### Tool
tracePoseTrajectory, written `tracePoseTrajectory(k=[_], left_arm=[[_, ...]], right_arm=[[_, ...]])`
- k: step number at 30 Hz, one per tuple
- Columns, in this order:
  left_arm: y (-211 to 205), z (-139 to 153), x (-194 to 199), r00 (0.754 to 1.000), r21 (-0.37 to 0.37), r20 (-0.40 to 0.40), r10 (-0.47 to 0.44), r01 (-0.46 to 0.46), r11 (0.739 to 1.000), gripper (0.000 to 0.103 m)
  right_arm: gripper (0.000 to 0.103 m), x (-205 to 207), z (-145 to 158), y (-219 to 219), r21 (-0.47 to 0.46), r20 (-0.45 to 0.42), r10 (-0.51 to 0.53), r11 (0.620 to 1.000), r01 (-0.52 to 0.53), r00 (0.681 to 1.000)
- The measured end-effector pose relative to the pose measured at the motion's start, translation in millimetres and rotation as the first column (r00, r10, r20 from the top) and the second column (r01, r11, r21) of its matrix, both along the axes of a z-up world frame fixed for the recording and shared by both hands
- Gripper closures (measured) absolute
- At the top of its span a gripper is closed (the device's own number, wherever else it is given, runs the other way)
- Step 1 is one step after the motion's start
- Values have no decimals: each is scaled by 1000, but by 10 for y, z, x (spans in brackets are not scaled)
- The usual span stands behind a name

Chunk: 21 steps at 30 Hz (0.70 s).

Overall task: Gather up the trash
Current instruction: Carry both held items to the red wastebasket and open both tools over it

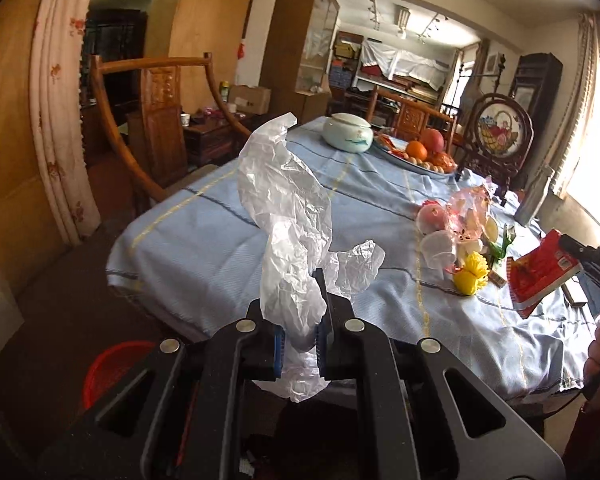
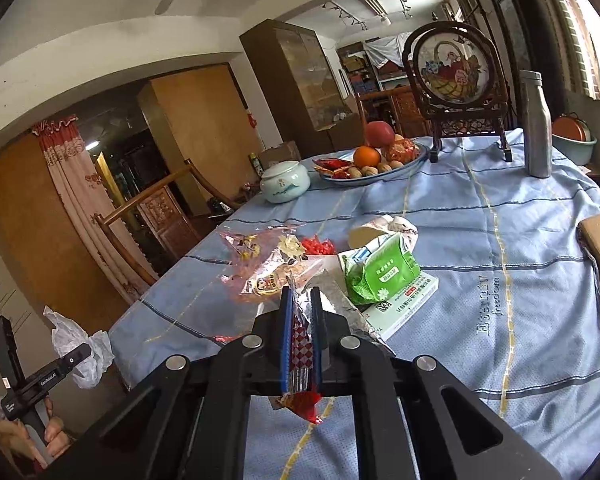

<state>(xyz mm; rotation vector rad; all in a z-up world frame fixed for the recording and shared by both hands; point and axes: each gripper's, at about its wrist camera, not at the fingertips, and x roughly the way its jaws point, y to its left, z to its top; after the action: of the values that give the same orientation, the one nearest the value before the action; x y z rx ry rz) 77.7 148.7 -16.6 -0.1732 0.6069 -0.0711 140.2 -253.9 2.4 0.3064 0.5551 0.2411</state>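
Note:
My left gripper is shut on a crumpled clear plastic bag, held in the air off the near left corner of the table; the bag also shows in the right wrist view. A red bin stands on the floor below it. My right gripper is shut on a red-and-white checked snack wrapper, seen as a red packet in the left wrist view. More trash lies on the blue tablecloth: a pink clear wrapper, a green tissue pack, a yellow item.
A fruit plate, a pale lidded jar, a framed embroidery stand and a grey bottle stand at the table's far end. A white box lies under the tissue pack. Wooden chairs stand at the left side.

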Motion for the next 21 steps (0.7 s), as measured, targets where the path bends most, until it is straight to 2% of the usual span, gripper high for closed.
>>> tracePoseTrajectory(k=[6,9,10,11,15,18,19,21], left_arm=[[331,-78,-210,994,25,-33,104,-103,994,90],[540,-116,-229,986,-3,-60,158,-159,987,90],[617,-149,-229,983,-13,-68,172,-173,985,90],[679,-187,-221,978,-13,-79,195,-197,980,90],[947,-460,-117,955,-29,-145,257,-264,964,90],[1126,-778,21,935,-102,-250,252,-284,953,90],[1143,-837,45,932,-116,-267,245,-283,952,90],[1120,-840,59,932,-87,-264,249,-281,956,90]], right_arm=[[94,-173,129,177,8,46,59,998,-60,997],[95,-228,230,378,-3,71,108,994,-108,992],[95,-232,257,449,-6,75,125,992,-125,989],[100,-218,273,535,-10,75,151,989,-150,986],[101,-119,287,852,-44,61,204,979,-202,977],[101,104,99,1012,-99,6,185,978,-184,983],[101,170,-4,1004,-81,-23,171,982,-173,985],[97,192,-149,918,49,-60,233,972,-230,971]])
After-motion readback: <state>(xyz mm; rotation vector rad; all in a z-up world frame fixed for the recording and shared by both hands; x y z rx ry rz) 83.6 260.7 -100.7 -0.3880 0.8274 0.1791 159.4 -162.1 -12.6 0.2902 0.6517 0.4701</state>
